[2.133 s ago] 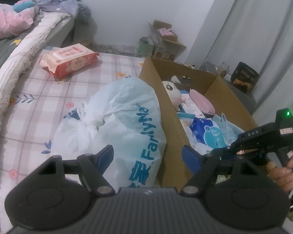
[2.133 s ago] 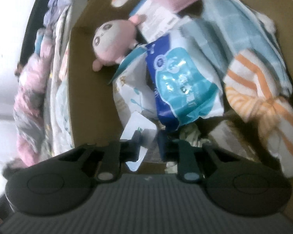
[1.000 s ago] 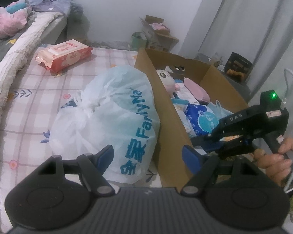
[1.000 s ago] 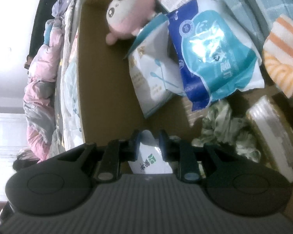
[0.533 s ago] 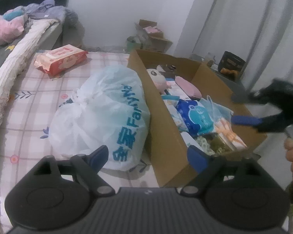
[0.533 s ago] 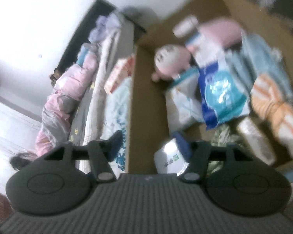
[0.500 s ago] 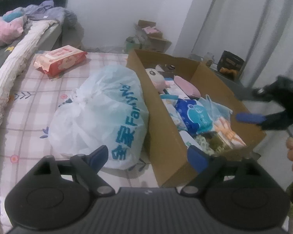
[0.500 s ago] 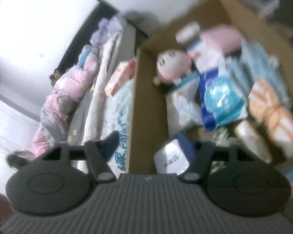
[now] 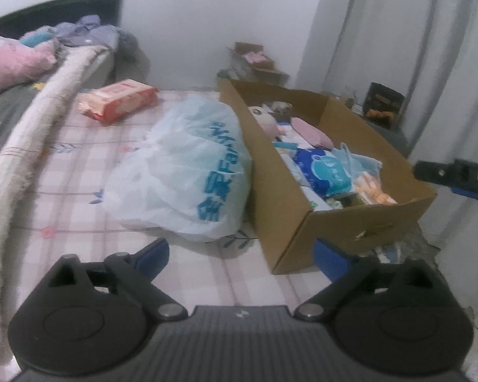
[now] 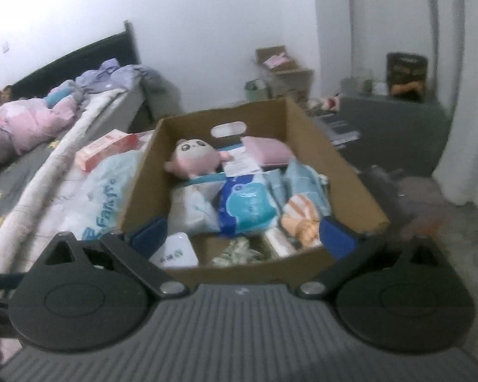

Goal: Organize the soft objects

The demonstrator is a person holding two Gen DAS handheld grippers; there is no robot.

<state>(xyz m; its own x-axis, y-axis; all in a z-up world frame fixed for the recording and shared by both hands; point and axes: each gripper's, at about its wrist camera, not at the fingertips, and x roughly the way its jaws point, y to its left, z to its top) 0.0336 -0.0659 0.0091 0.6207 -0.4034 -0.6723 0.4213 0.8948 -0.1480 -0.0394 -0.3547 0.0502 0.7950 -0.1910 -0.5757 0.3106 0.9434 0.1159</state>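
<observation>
Nearest, on the left gripper (image 9: 240, 254): jaws opening wide, nothing between them. Same on the right gripper (image 10: 242, 232): jaws opening wide, nothing held, just pointing over the near wall of the cardboard box (image 10: 251, 270).

Could go wrong with the big plastic bag (image 9: 188, 172): thin and slippery, so easy to rip or drop if pinched by a small bit only. Maybe too fat for one grab. Could also bump the box right beside it and shove it crooked. Already quite full in there, so hard to fit more without squashing the plush doll (image 10: 194, 157) or spilling things out.

Bag lying on the checked sheet (image 9: 79, 191), touching the box's left wall, just ahead of the left gripper. Farther back, well apart from both grippers: a red pack of wipes (image 9: 118, 98), outside the box.
</observation>
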